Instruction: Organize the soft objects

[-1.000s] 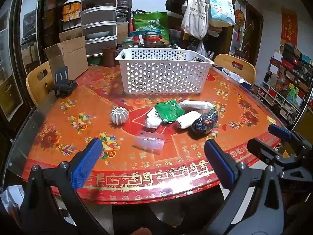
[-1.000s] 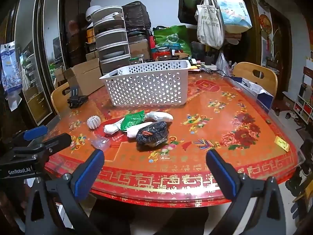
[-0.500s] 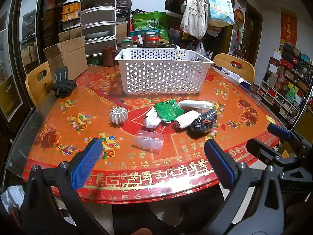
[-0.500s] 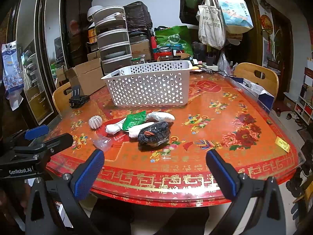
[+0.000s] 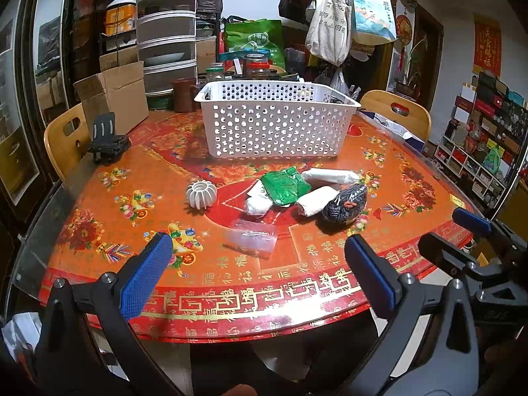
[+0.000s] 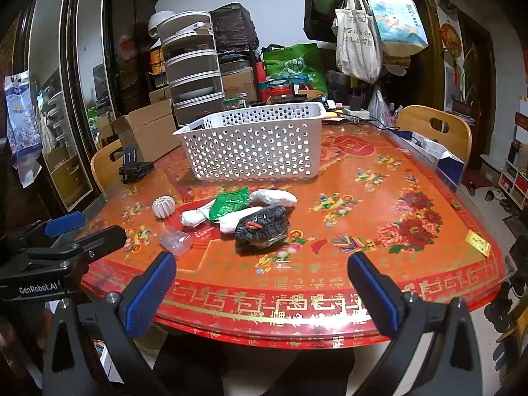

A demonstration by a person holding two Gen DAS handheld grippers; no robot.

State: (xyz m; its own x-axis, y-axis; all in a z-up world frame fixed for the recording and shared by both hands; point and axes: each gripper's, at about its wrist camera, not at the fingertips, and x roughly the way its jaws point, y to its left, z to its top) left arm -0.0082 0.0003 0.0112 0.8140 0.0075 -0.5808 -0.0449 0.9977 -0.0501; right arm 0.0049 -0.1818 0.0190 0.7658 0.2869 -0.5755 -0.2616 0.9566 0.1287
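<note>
Both grippers creep closer, left gripper (image 5: 257,274) and right gripper (image 6: 260,283) jaws spread empty; the clear bag (image 5: 253,238) could slip a pinch.

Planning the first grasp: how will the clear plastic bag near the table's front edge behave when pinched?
The small clear plastic bag lies nearly flat, so it likely flops and crumples. Its glossy film may slip between pads. It looks almost empty, so probably very light.
</note>
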